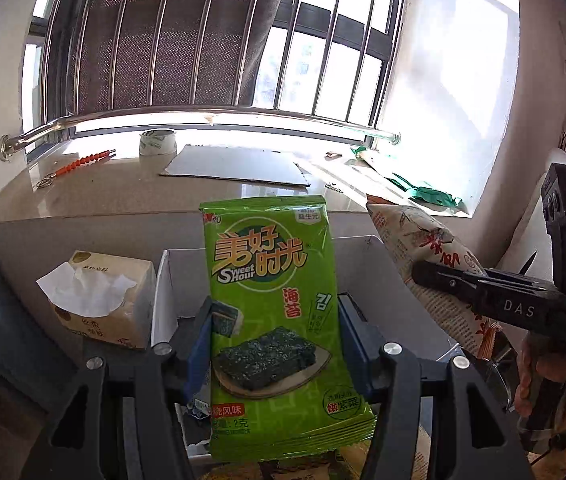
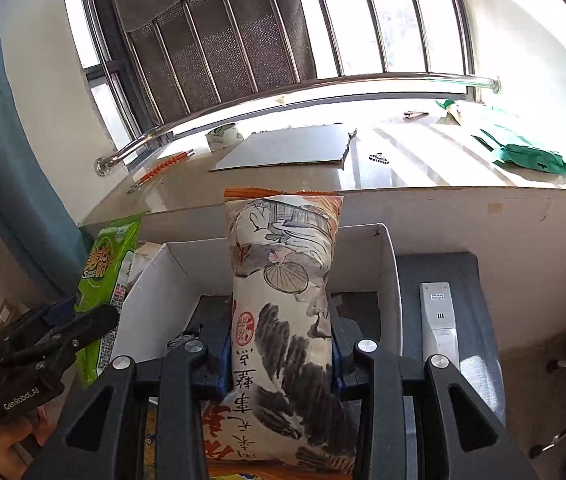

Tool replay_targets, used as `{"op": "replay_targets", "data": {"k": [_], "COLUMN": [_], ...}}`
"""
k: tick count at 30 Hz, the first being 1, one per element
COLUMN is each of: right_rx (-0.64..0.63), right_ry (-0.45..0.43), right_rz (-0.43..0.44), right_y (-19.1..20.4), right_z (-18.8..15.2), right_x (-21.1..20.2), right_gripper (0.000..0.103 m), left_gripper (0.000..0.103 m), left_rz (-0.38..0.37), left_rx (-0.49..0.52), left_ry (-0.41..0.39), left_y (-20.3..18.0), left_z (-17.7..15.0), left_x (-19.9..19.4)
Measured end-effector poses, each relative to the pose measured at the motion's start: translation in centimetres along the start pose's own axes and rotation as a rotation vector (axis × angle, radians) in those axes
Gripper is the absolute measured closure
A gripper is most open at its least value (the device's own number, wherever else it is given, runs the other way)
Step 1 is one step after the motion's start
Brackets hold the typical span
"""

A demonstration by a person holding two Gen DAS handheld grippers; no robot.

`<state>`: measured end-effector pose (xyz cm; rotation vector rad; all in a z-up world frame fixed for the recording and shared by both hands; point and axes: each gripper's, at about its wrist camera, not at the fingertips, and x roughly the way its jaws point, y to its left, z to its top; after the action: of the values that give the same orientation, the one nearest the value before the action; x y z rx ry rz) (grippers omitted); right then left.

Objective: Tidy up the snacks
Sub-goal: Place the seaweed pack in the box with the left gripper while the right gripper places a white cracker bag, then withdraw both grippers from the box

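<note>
My left gripper (image 1: 275, 320) is shut on a green seaweed snack packet (image 1: 271, 300) and holds it upright above a white cardboard box (image 1: 171, 280). My right gripper (image 2: 281, 328) is shut on a white ink-drawing snack bag with orange ends (image 2: 283, 300), also upright over the same box (image 2: 387, 272). Each gripper shows in the other's view: the right gripper with its bag (image 1: 435, 276) at the right of the left wrist view, the left gripper with the green packet (image 2: 107, 264) at the left of the right wrist view.
A tissue pack (image 1: 99, 300) sits left of the box. A white remote (image 2: 439, 316) lies on the grey surface right of the box. Behind, a window ledge holds a cardboard sheet (image 1: 239, 168), tape roll (image 1: 157, 142), orange tool (image 1: 79, 164) and green wrappers (image 2: 527, 156).
</note>
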<state>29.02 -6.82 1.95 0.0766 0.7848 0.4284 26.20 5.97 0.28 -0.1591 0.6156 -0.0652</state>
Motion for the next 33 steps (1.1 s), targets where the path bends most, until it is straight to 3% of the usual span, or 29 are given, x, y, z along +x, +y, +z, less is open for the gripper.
{"op": "replay_targets", "data": {"k": [3,4,5,6,7,8,10,12,18,22,28,33], "right_rx": [0.008,0.007,0.005,0.003,0.003,-0.003,-0.044,-0.076,-0.046,-0.04,-0.055,-0.051], "right_ry": [0.014,0.021,0.033,0.052,0.067,0.068,0.023,-0.034,-0.079,-0.154,-0.203,-0.212], "right_rz": [-0.032,-0.045,-0.05,-0.057,-0.074,-0.094,-0.121,-0.122,-0.007,0.077,0.139,0.125], "right_y": [-1.1,-1.3,-1.7,-2.1,-2.4,-2.5,-2.3,-1.9,-1.1,-0.7,-1.0,-1.8], "right_z": [0.3,0.3,0.4,0.4,0.2,0.0,-0.3,-0.6,-0.8,-1.9,-5.8,-10.6], "right_x": [1.6,2.0,2.5,3.0,3.2,3.1,2.3,1.0,-2.8,-6.8,-12.9,-16.9], "right_gripper": [0.063,0.061,0.053,0.03,0.019,0.006,0.001,0.0,0.0,0.0,0.0,0.0], "left_gripper": [0.036,0.029,0.016,0.007,0.0,0.0,0.0,0.0,0.0,0.0,0.0,0.0], "left_rz": [0.021,0.044,0.082,0.123,0.153,0.149,0.133,0.138,0.117,0.091,0.064,0.022], "left_rx": [0.018,0.023,0.03,0.033,0.035,0.036,0.027,0.022,0.024,0.037,0.015,0.025], "left_ry": [0.032,0.041,0.054,0.073,0.086,0.087,0.102,0.092,0.038,-0.021,-0.145,-0.179], "left_y": [0.1,0.2,0.3,0.4,0.6,0.9,1.1,1.1,0.7,0.2,0.0,-1.1], "left_z": [0.0,0.1,0.1,0.0,-0.1,-0.4,-0.8,-1.0,-0.7,-1.2,-4.2,-7.9], "left_x": [1.7,2.2,2.7,3.2,3.5,3.4,3.3,2.6,-0.9,-4.8,-11.9,-15.9]}}
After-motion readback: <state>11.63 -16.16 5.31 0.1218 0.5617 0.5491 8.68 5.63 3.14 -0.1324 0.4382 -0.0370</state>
